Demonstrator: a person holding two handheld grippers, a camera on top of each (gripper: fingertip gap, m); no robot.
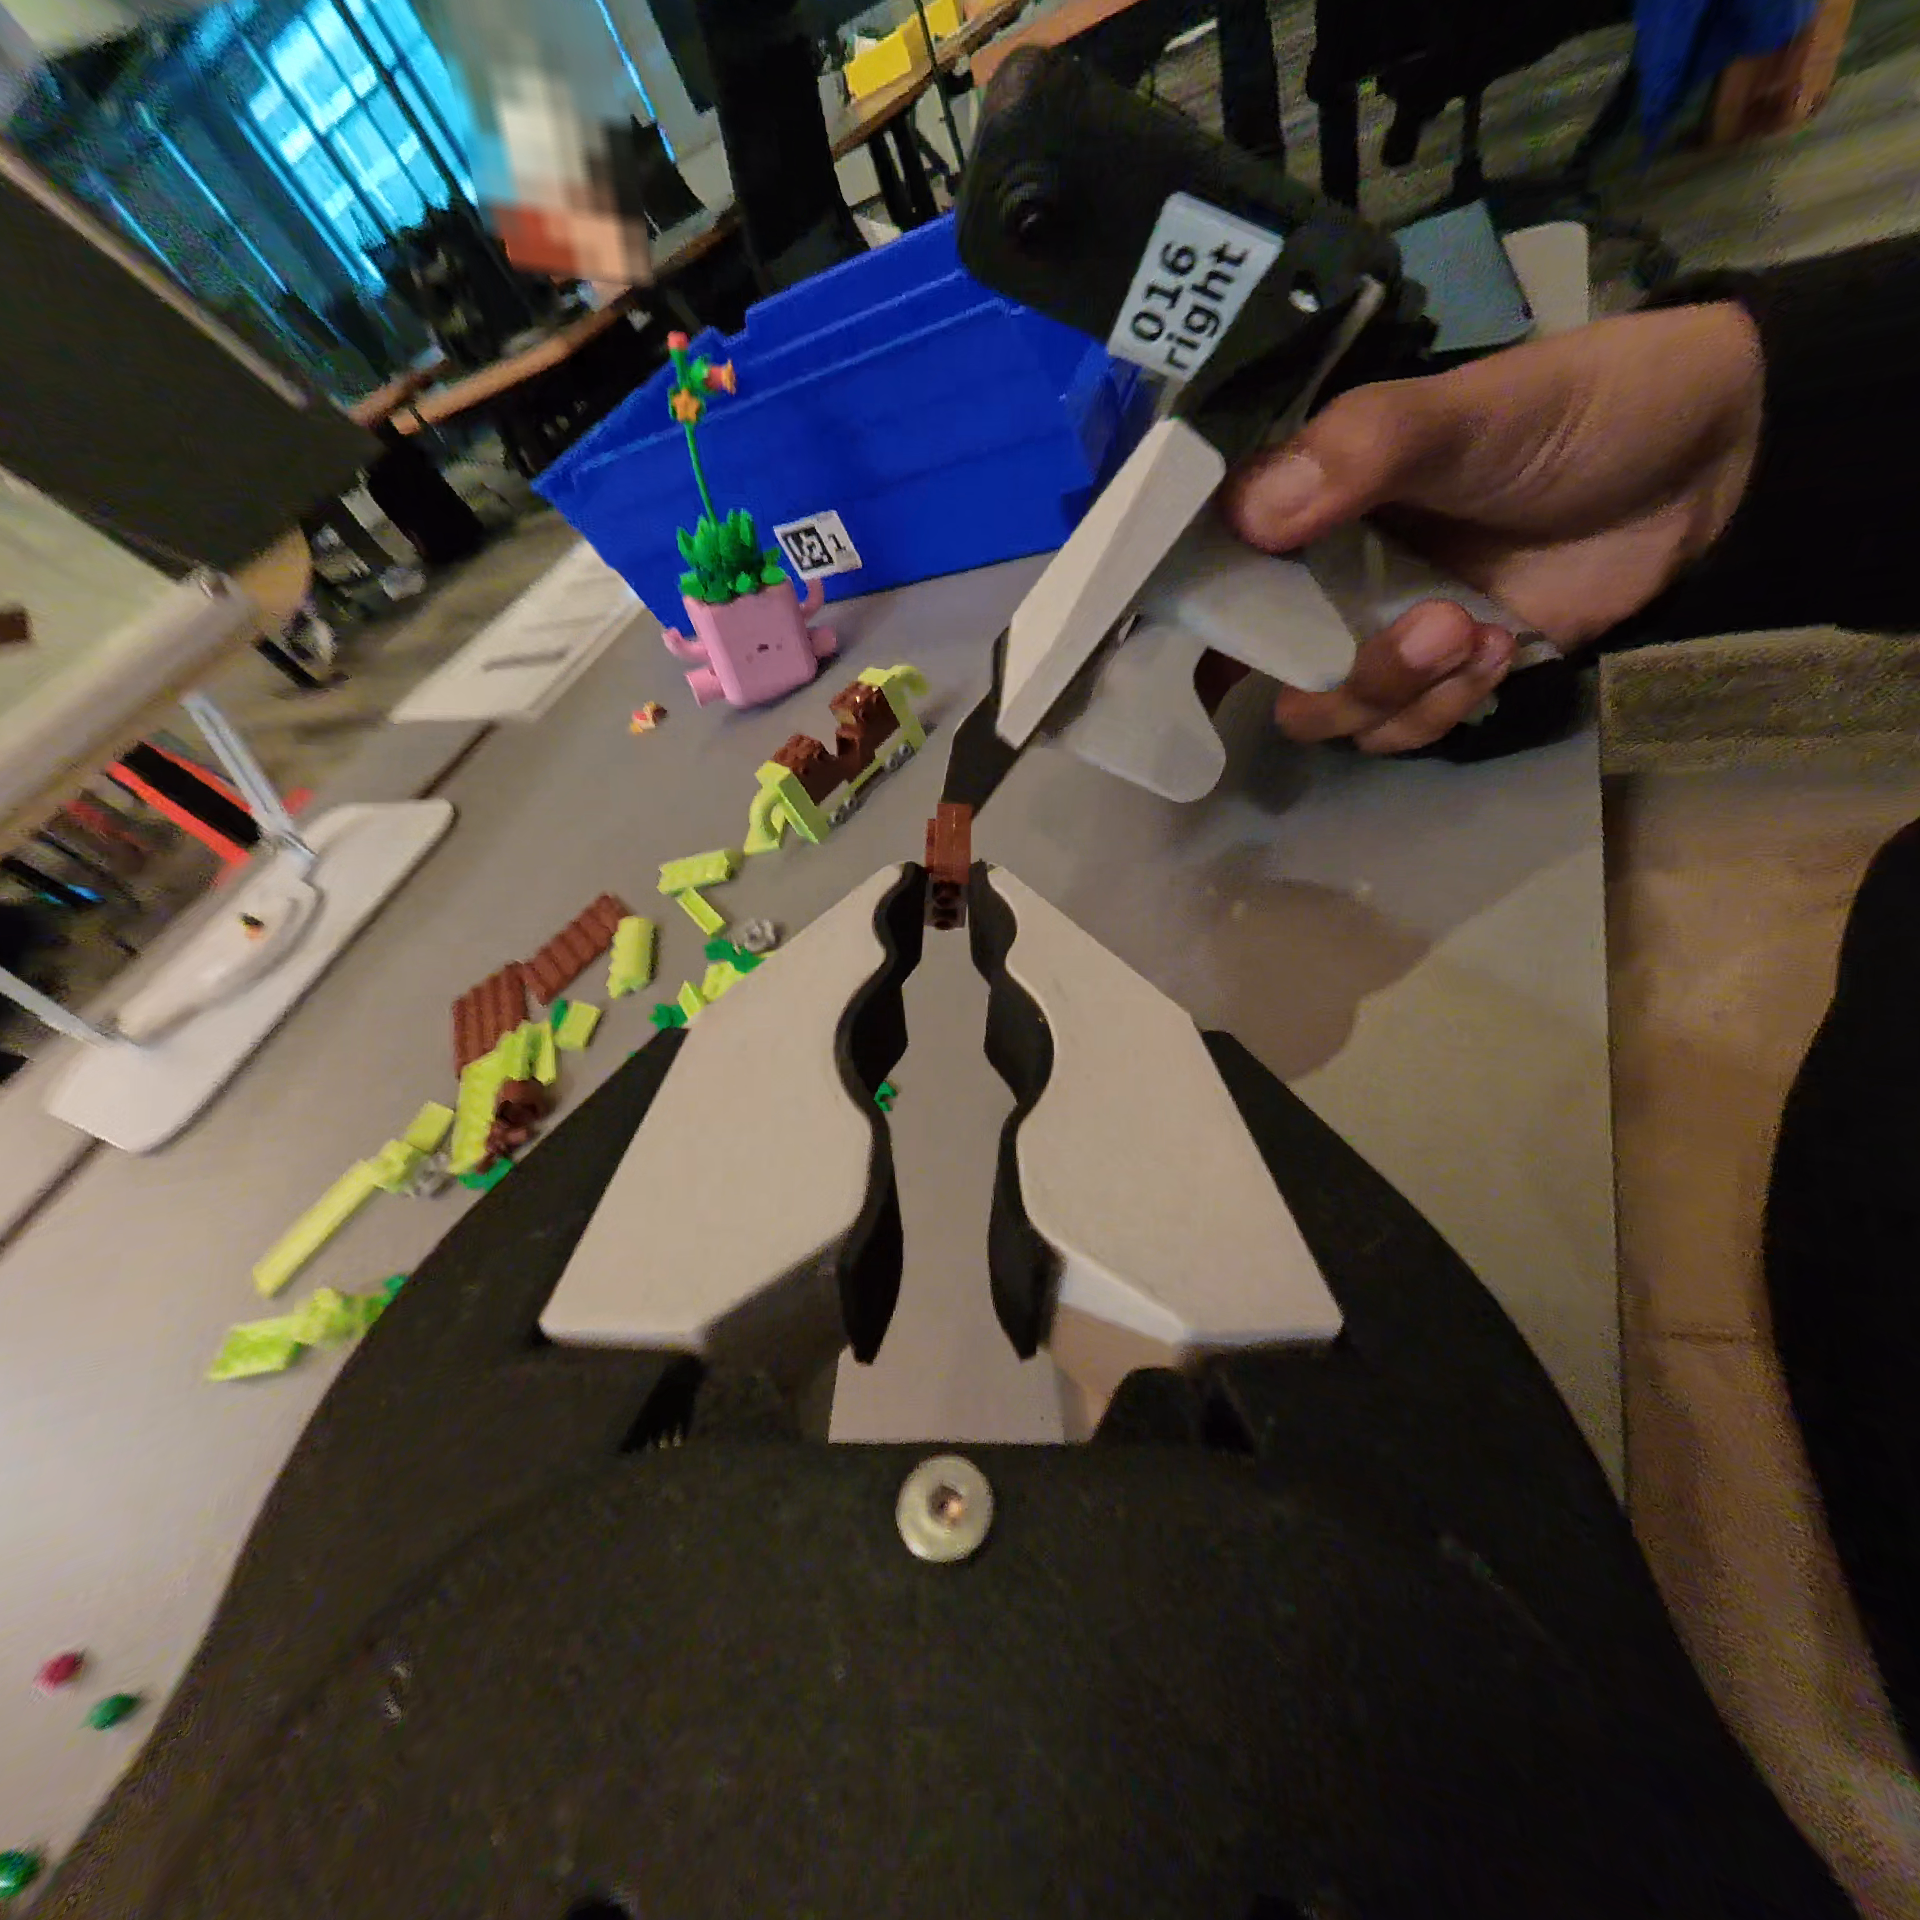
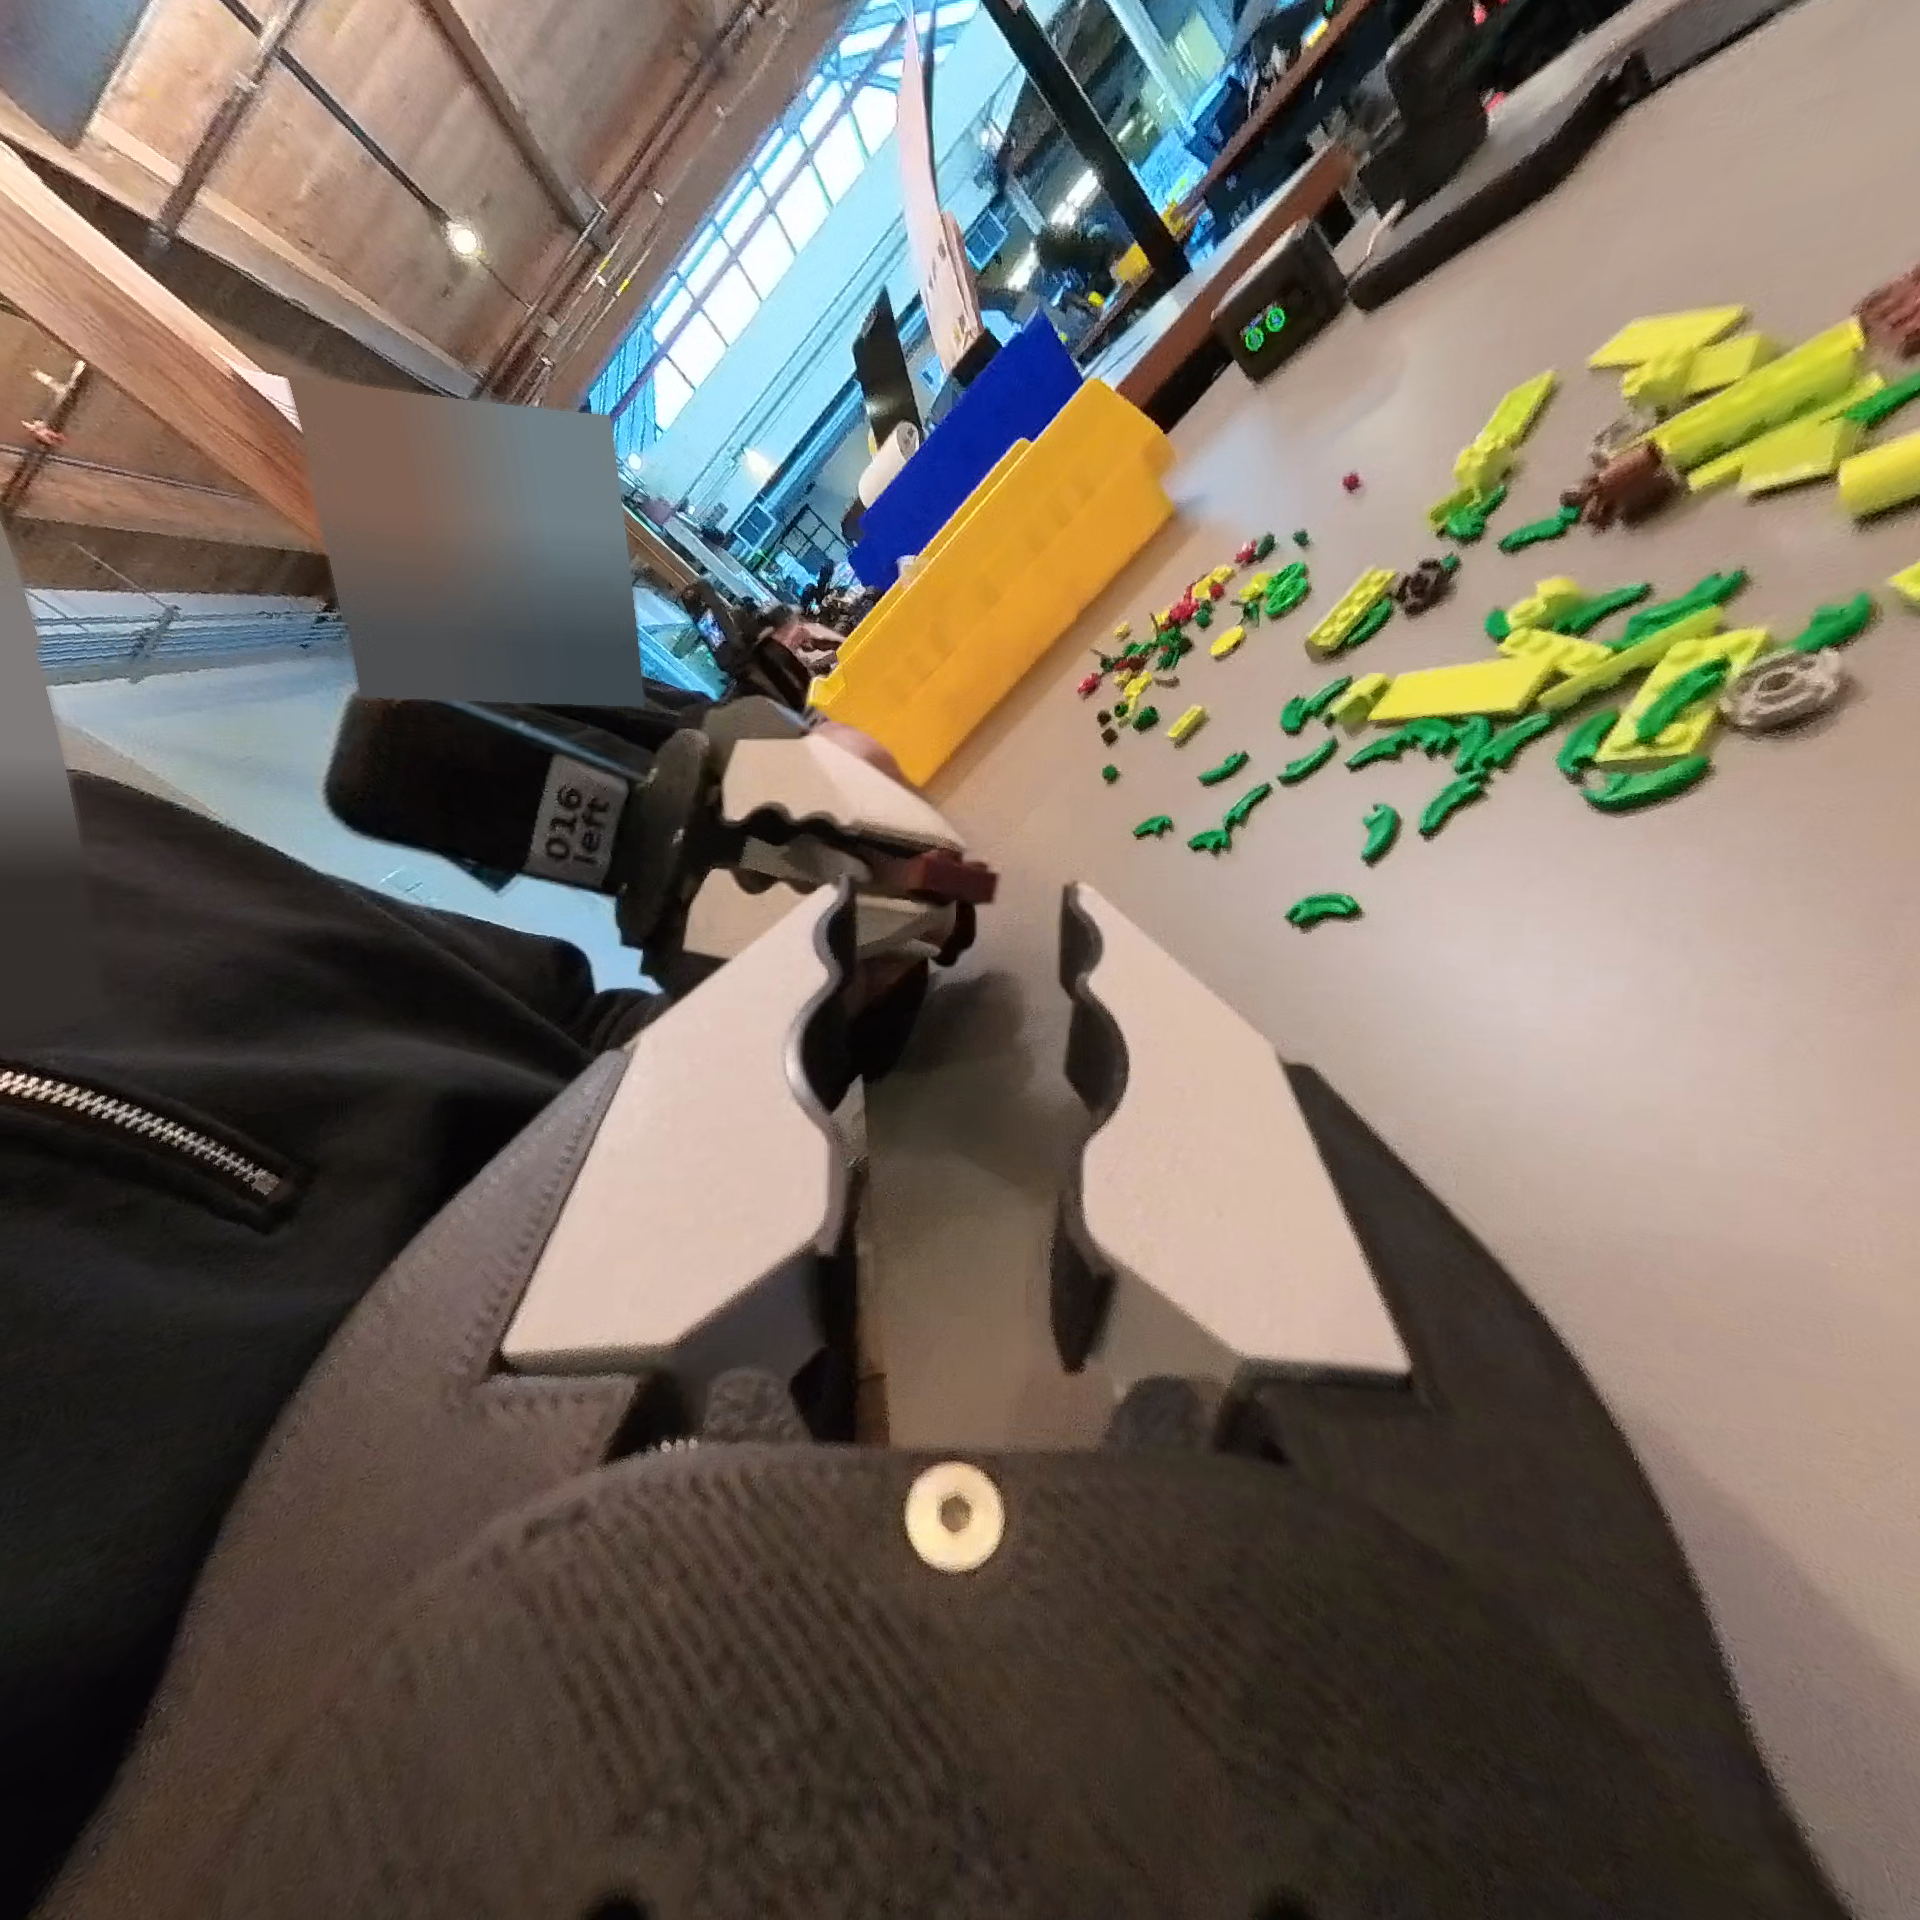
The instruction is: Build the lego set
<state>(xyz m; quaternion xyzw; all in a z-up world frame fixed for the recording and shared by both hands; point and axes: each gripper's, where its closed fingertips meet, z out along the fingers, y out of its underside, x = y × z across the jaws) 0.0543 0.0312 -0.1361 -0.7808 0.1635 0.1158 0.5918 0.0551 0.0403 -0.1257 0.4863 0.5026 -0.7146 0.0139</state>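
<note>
Your left gripper pinches a brown brick; the right gripper gapes, jaws wide. Pink pot built, but loose pieces still litter the table — plenty left.

The small stack of studded plastic bricks at the tips of the left gripper was a dark reddish brown. That tool had pale grey fingers with black inner pads on a black body, and the right gripper wore the same grey and black. The flat tabletop was plain grey. Across it lay loose plastic plates in lime-yellow and curved leaf pieces in bright green. The little square flower-pot figure was pink, topped with green leaves and a thin green stem. Behind it stood a deep blue plastic bin; another long plastic bin was yellow.
</note>
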